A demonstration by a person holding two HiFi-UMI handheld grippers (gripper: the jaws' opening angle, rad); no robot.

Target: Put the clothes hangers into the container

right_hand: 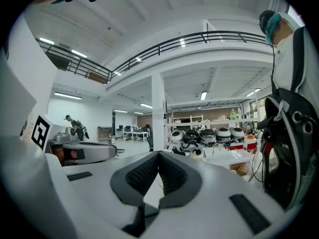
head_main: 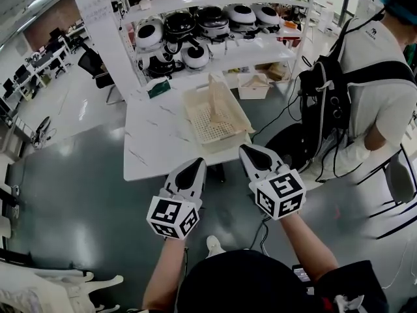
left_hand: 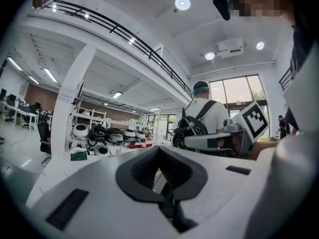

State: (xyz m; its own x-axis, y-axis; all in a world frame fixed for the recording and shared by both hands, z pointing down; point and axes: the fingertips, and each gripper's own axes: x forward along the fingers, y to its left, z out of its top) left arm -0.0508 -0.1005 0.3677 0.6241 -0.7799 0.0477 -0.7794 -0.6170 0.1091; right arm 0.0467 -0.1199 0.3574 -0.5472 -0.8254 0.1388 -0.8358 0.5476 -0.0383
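Note:
A cream slatted container (head_main: pixel 227 128) lies on the white table (head_main: pixel 153 142), with wooden clothes hangers (head_main: pixel 215 95) standing up in its far half. Both grippers hover side by side short of the table's near edge, above the floor. My left gripper (head_main: pixel 195 164) is shut with nothing in it, and my right gripper (head_main: pixel 251 150) is likewise shut and empty, just in front of the container's near end. In the left gripper view the left gripper (left_hand: pixel 159 149) has its dark pads meeting at the tip; the right gripper view shows the right gripper (right_hand: pixel 158 156) the same way.
A person with a black backpack (head_main: pixel 365 77) stands close on the right of the table. Behind the table a white shelf (head_main: pixel 215 51) holds several rice cookers (head_main: pixel 195 25). A green pack (head_main: pixel 158 89) lies at the table's far edge. A chair (head_main: pixel 399 178) stands at the right.

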